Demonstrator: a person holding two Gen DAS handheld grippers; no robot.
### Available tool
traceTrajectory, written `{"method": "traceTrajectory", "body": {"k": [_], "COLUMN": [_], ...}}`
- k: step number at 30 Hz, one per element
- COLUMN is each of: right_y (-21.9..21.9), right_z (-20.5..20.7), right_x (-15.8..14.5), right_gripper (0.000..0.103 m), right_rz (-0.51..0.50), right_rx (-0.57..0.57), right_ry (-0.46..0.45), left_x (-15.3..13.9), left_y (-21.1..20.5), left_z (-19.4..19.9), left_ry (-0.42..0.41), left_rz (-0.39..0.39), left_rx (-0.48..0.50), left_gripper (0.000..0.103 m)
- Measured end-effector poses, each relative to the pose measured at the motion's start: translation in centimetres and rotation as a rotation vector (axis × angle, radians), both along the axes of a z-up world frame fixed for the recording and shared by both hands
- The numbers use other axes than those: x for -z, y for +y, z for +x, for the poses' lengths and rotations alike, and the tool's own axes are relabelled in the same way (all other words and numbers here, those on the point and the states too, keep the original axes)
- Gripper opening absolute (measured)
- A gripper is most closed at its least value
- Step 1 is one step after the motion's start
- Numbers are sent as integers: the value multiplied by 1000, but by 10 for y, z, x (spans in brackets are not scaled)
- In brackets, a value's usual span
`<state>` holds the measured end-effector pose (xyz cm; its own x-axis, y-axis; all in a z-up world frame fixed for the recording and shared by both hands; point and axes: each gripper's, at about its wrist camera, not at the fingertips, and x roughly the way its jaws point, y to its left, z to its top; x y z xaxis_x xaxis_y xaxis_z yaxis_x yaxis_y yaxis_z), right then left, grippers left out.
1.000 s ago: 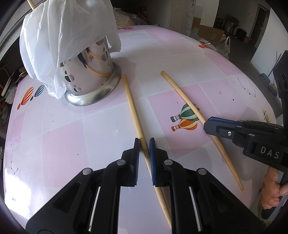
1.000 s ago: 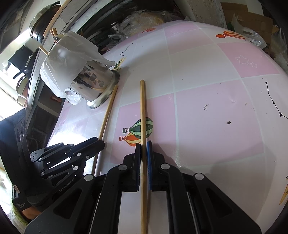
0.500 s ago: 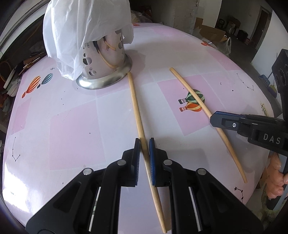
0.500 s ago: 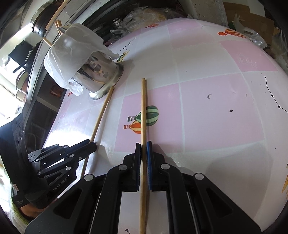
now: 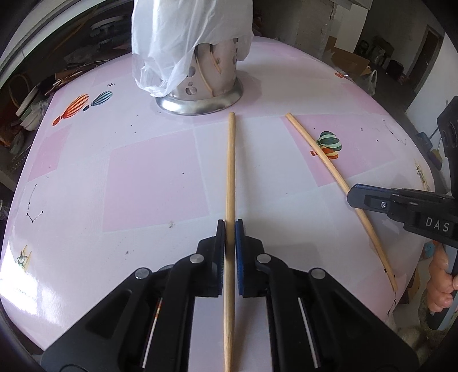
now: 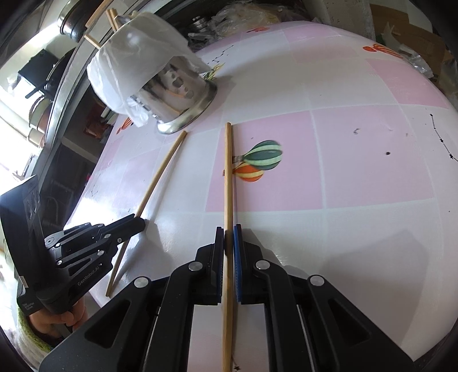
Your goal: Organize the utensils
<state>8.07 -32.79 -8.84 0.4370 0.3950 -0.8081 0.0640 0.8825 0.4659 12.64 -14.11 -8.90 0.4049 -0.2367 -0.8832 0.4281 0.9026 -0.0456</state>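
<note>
While both hands draw back along the counter point(image 5: 148, 177), each tool comes into line with its own chopstick, and that is the change worth noting. A second ago the left chopstick point(image 5: 230, 177) ran at a slant between the left tool's pads, with a gap either side; now it runs straight up the left wrist view and the left tool point(image 5: 230, 229) has just been closing, so its jaws stand nearly together with the pads pressed on the stick. The right tool point(image 6: 228, 233) is clamped on the right chopstick point(image 6: 228, 171) just the same, narrow gap, stick centred, no change in its grip. Both sticks appear to lie flat on the pink-and-white counter, side by side but apart. The steel holder point(image 5: 213, 77) with its white plastic bag point(image 5: 183, 37) draped over the rim has moved from the upper left of the left view toward the middle; the far tip of the left chopstick now sits just short of its base ring. More sticks point(image 6: 98, 17) already poke from the holder's top in the right view. My reading: both grasps look secured, so lifting can follow. The bag hangs over much of the rim, which could snag a tip on the way in.
</note>
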Motion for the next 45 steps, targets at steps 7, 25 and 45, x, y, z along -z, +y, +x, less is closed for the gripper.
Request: {"method": "traceTrajectory", "body": {"k": [7,25,45], "right_y": [27,36,36], "right_z": [-1,-5,-4], "right_x": [0,-2,-1], "right_gripper": [7,7,7], "right_rz": [-6,-19,-4], "right_rx": [-63,-88,-86], "right_ry": [0,-10,-12], "left_x": [-2,-4,-7], "left_y": [21,58,69], "left_z": [-9,-7,-15], "left_ry": [-1,-1,82], "left_rz": [-7,-22,-96], "left_rx": [-40,-162,-178], "left_gripper": [6,6,28]}}
